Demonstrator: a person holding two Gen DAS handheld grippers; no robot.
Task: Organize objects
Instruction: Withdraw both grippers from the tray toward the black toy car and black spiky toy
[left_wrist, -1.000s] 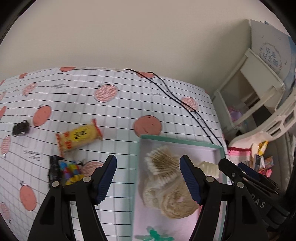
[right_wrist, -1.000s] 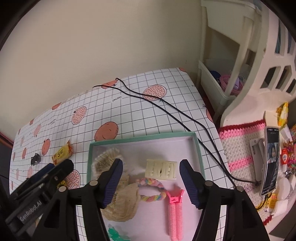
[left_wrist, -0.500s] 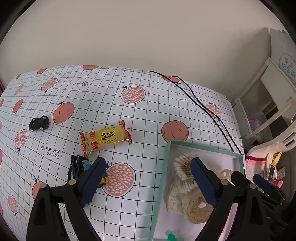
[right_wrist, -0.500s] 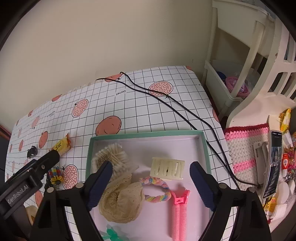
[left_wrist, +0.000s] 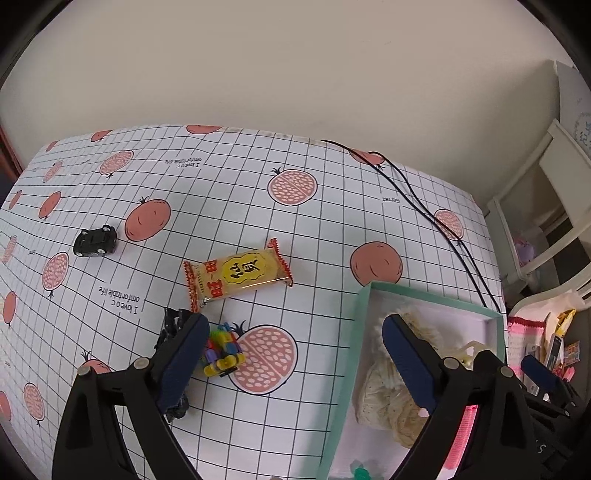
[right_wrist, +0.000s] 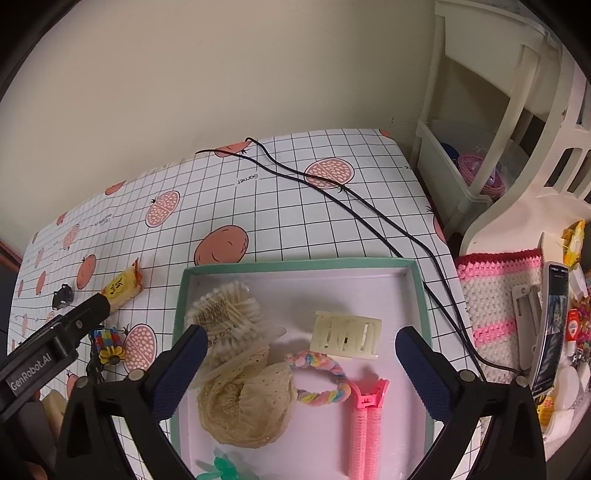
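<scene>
My left gripper (left_wrist: 293, 332) hangs open and empty above the gridded tablecloth. Ahead of it lies a yellow snack packet (left_wrist: 236, 275), with a black toy car (left_wrist: 95, 240) further left. A colourful bead toy (left_wrist: 221, 349) and a black piece (left_wrist: 171, 325) sit by its left finger, partly hidden. My right gripper (right_wrist: 301, 339) is open over the green-rimmed tray (right_wrist: 295, 265). The tray holds cotton swabs (right_wrist: 229, 310), a cream hair claw (right_wrist: 345, 334), a pastel hair tie (right_wrist: 321, 376), a pink clip (right_wrist: 365, 424), a cream scrunchie (right_wrist: 247, 398) and a green clip (right_wrist: 221, 469).
Two black cables (right_wrist: 369, 218) run across the cloth past the tray's right corner. A white shelf unit (right_wrist: 461, 177) stands off the table's right edge. A pink-and-white crochet mat (right_wrist: 495, 295) and a phone (right_wrist: 554, 325) lie to the right. A beige wall closes the back.
Both grippers opened wider and drew back from the tray. The left view swung left, bringing the snack packet, bead toy and toy car toward its centre.
</scene>
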